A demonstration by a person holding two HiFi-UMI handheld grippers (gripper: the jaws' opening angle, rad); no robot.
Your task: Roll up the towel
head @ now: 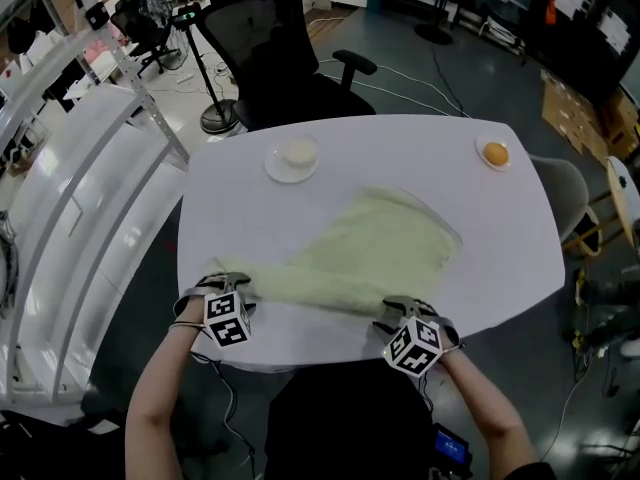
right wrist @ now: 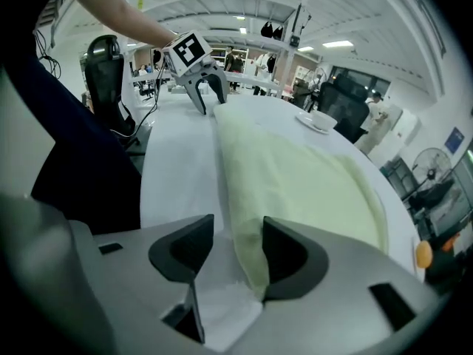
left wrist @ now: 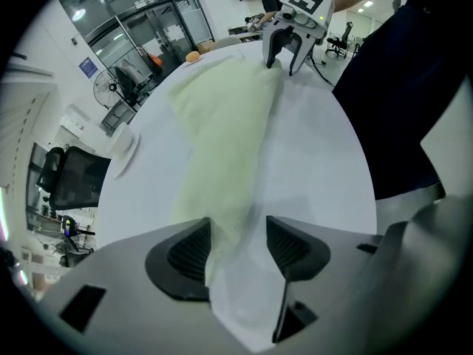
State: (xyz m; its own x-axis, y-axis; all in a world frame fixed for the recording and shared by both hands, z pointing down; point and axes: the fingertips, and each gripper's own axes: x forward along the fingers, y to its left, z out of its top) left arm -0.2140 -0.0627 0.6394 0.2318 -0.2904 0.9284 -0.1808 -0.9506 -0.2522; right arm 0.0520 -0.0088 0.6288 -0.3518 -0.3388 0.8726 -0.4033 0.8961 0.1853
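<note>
Towel point(head: 370, 248), pale green, found on white counter point(head: 500, 228) in head view: far part spread flat toward the middle, near edge drawn into a long raised fold along the counter's near side. Left gripper point(head: 228, 286) set at the fold's left end, right gripper point(head: 400, 310) at its right end, both pointing steeply down, each held at the end of a bare forearm. Noted at the counter's far side: saucer point(head: 292, 158) with a cup on it, well apart from the towel; at the far right corner, small plate point(head: 494, 153) bearing an orange thing. Black office chair point(head: 275, 48) just beyond the counter. Left gripper view: jaws apart, towel's folded edge running between them, close against the pad on the picture's left, clear gap to the other pad; not clamped. Towel stretching away across the counter to the right gripper point(left wrist: 281, 66), seen over the fold's far end with its jaws astride it. Saucer near the counter's left rim. Right gripper view: jaws apart, fold's end between them, close against the pad on the picture's right, bare counter showing before the other pad; not clamped. Fold running on to the left gripper point(right wrist: 213, 103), jaws astride its far end. Cup and saucer to the right beyond the towel, orange thing at the far right edge.
</note>
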